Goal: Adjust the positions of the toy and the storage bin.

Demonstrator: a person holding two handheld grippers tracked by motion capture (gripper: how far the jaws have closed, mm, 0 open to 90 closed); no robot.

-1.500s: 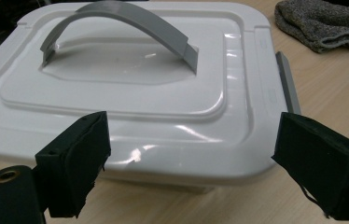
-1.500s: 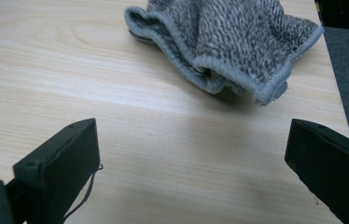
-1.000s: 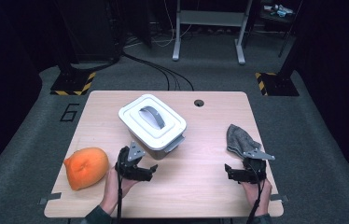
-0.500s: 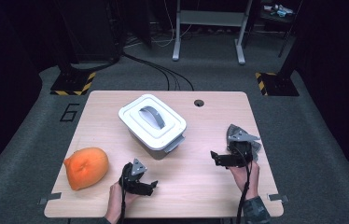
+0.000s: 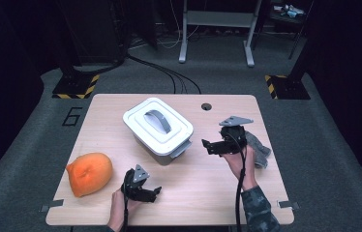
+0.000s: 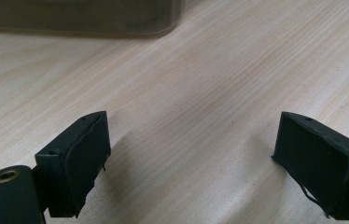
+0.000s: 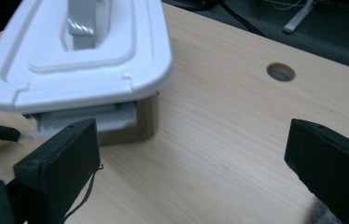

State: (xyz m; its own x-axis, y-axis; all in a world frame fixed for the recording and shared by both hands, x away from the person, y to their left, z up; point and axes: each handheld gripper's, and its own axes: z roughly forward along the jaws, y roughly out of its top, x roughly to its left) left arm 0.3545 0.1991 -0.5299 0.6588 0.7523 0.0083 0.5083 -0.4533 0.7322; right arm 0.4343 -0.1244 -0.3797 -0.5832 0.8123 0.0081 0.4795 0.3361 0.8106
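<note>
Right tongs (image 5: 207, 145) now lifted off the crumpled grey cloth (image 5: 259, 149) and swung toward the white-lidded grey plastic box (image 5: 158, 127) with its grey handle, jaws wide apart and empty, close to the box's latch end. Left tongs (image 5: 156, 192) drawn back toward the near edge of the pale wooden surface (image 5: 198, 193), jaws likewise spread over bare wood. Box unmoved at the centre, lid on. Rounded orange soft object (image 5: 89, 173) lying at the left, well apart from the box. Cable hole (image 5: 206, 106) behind.
</note>
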